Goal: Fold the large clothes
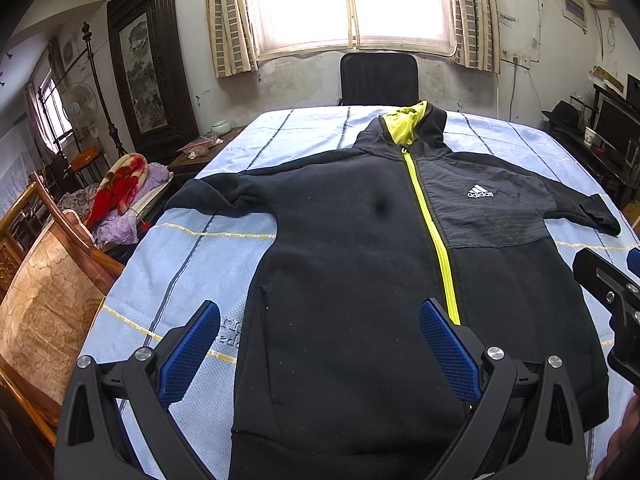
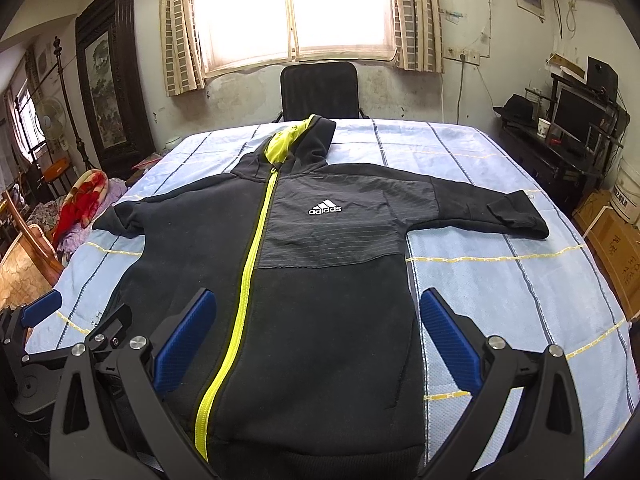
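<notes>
Black zip-up hooded jacket with yellow-green zipper [image 1: 352, 264] lies flat on blue-sheeted counter [image 2: 520, 292], unfolded; my left tool [image 1: 320, 356] and right tool [image 2: 319, 344] hover gaping, empty; next, I judge: grip a sleeve.

Daylight from the window [image 1: 352, 4] at the far wall, blown out to white glare in both views; room corners dimmer; black jacket [image 2: 320, 300] loses detail in its dark cloth; soft shadows only; strong fisheye bending at edges, black vignette in corners; a dark smudge spot mid-frame in left wrist view; focus otherwise sharp.
</notes>
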